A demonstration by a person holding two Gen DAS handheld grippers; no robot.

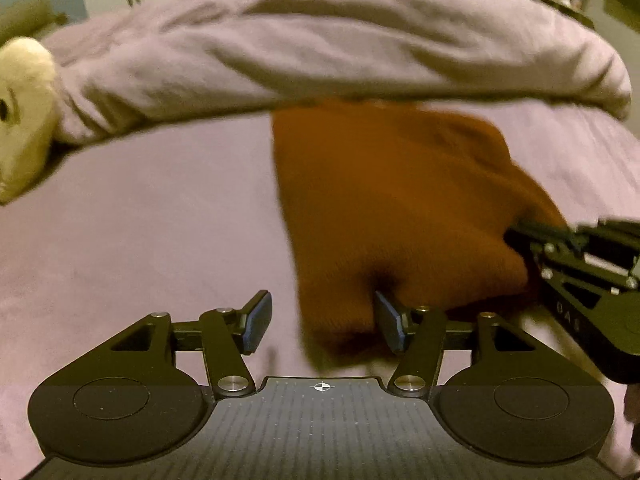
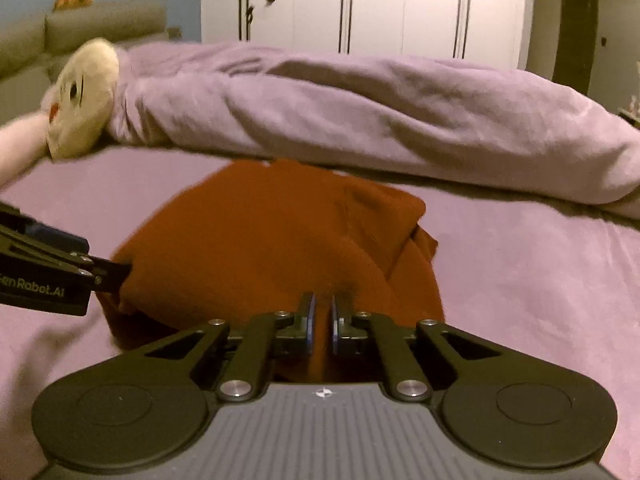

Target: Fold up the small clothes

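Note:
A rust-orange garment [image 1: 392, 200] lies bunched on the lilac bed sheet [image 1: 140, 220]. My left gripper [image 1: 323, 320] stands open at the garment's near left corner. The cloth's edge lies between its jaws, against the right finger [image 1: 390, 320], and the blue pads do not press on it. In the right wrist view the same gripper [image 2: 112, 274] touches the garment [image 2: 256, 232] at its left corner. My right gripper [image 2: 322, 312] is shut on the garment's near edge, which puckers at the fingertips. In the left wrist view it [image 1: 520, 236] is at the right, with its tips sunk in the cloth.
A rolled lilac duvet [image 2: 380, 120] runs across the bed just behind the garment. A cream plush toy [image 2: 84, 96] lies at the far left beside it. White wardrobe doors [image 2: 360, 4] stand beyond the bed. Bare sheet lies on both sides of the garment.

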